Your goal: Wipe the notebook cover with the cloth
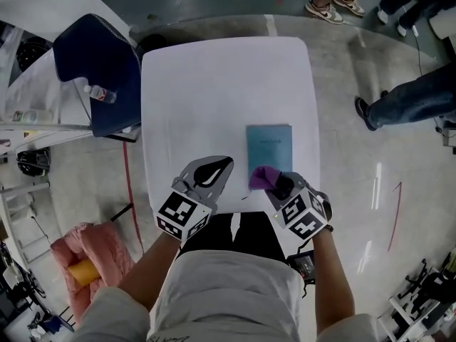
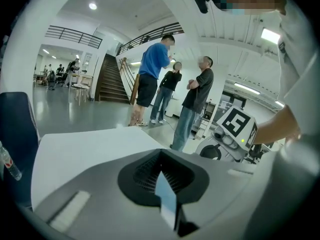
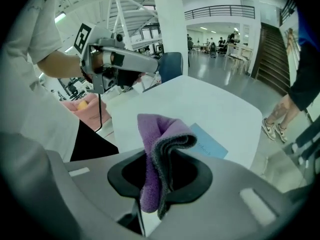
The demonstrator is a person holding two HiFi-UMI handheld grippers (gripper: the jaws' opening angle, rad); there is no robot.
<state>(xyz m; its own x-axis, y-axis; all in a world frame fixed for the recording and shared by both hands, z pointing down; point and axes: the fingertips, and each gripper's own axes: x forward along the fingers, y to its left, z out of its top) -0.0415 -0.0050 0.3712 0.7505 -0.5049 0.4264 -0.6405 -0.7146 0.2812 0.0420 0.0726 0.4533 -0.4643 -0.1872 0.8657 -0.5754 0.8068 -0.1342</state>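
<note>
Head view: a white table (image 1: pixel 214 84) stands on a polished grey floor, with a blue chair (image 1: pixel 100 70) at its far left; open surface lies beyond the pale blue notebook (image 1: pixel 269 148), which lies flat right of centre; the right tool (image 1: pixel 274 184) holds a purple cloth (image 1: pixel 262 177) over the notebook's near left corner; the left tool (image 1: pixel 214 171) is just left of it.
Left gripper view: jaws together, nothing between.
Right gripper view: jaws pinch the folded cloth.
</note>
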